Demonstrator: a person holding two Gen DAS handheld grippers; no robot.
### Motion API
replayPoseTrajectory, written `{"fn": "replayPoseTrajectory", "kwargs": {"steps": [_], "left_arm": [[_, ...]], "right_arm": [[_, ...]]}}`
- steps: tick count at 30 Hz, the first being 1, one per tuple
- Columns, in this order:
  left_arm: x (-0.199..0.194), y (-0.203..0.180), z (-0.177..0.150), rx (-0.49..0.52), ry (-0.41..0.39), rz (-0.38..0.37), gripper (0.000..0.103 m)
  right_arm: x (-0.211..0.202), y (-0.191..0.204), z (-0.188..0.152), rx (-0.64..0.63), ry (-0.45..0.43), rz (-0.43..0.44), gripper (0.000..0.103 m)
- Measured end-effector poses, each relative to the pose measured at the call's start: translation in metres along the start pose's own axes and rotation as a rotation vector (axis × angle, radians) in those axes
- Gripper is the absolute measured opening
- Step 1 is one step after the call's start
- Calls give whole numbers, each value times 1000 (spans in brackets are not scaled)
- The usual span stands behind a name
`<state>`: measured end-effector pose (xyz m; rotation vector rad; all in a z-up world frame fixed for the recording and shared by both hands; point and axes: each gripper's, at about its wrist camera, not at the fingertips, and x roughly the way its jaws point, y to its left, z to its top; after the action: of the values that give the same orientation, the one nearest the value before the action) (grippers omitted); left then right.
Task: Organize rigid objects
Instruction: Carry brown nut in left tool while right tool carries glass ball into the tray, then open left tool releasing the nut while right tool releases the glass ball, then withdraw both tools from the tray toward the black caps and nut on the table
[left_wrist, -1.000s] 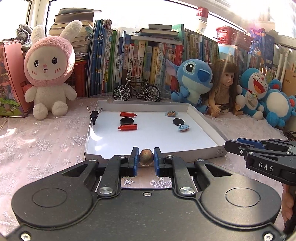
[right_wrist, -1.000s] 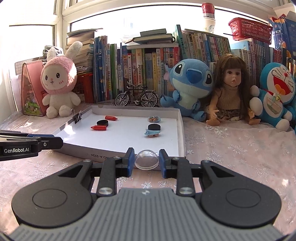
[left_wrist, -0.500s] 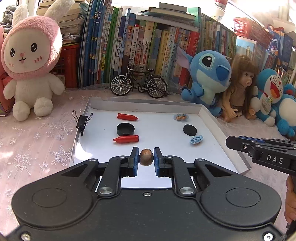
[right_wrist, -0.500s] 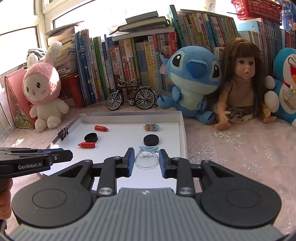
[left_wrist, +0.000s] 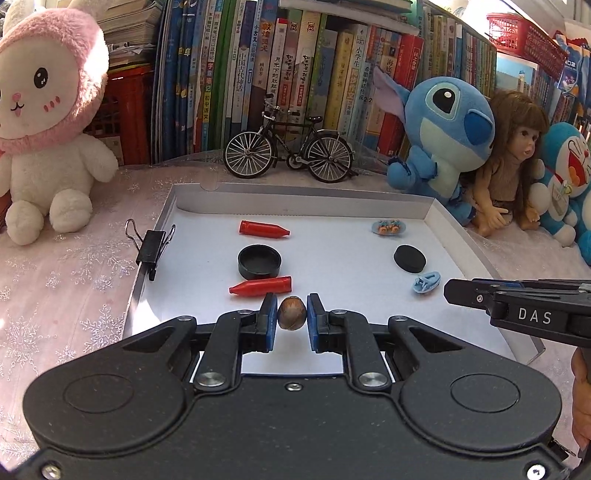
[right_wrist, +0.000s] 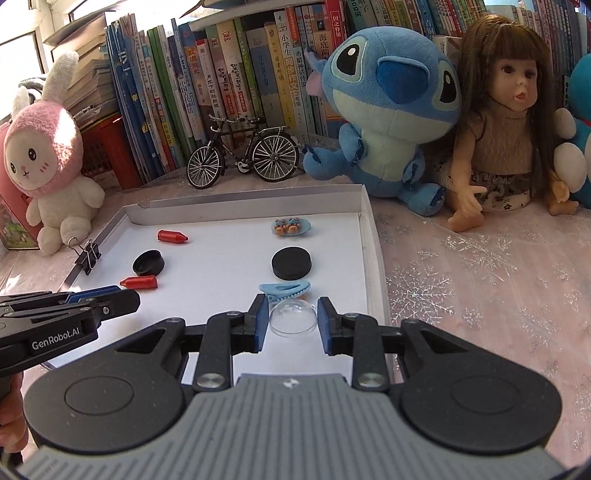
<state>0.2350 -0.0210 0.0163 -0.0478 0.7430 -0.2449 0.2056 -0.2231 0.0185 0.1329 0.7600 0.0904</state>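
My left gripper (left_wrist: 291, 314) is shut on a small brown nut (left_wrist: 291, 313), held over the near part of the white tray (left_wrist: 295, 201). Just past it lie a red crayon cap (left_wrist: 260, 287), a black lid (left_wrist: 259, 261) and a second red cap (left_wrist: 263, 229). My right gripper (right_wrist: 292, 320) is shut on a clear plastic dome (right_wrist: 292, 316) above the tray's (right_wrist: 240, 201) near right part. Ahead of it lie a blue hair clip (right_wrist: 284, 288), a black puck (right_wrist: 291, 262) and a small blue charm plate (right_wrist: 291, 226). The left gripper's side (right_wrist: 66, 314) shows at the left.
A black binder clip (left_wrist: 151, 245) grips the tray's left wall. Behind the tray stand a model bicycle (left_wrist: 290, 151), a pink bunny plush (left_wrist: 48, 122), a blue plush (left_wrist: 439, 136), a doll (right_wrist: 513, 129) and a row of books (left_wrist: 295, 66). The cloth (right_wrist: 480, 277) is snowflake-patterned.
Both grippers have moved forward from before the tray's near edge to over its floor, each keeping its object. The tray and toys now look closer and larger.
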Motion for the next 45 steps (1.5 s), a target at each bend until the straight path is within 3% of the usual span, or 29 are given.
{"fn": "replayPoseTrajectory", "kwargs": {"steps": [25,26,29,31,34,38,45], "left_arm": [[14,-5,-10,48,-22,46,17],[13,-5,-11,43,-25,44,22],[8,-5,-14,18,-35,29,45],[3,-4,-15,11,-40,23,48],[-10,-5,-19,8,-53,43,63],[-33,-7,-26,38,-106,35,78],[-73,-19,-42,107,-155,17,83]], "right_arm": [[21,6,-5,-50,8,-29,36],[20,6,-6,-54,5,-34,52],[17,6,-8,-47,-3,-7,59],[12,7,-9,-47,-16,-5,65],[0,8,-13,-66,-50,-8,80],[-20,10,-21,-110,-95,1,86],[-57,7,-37,-127,-155,32,89]]}}
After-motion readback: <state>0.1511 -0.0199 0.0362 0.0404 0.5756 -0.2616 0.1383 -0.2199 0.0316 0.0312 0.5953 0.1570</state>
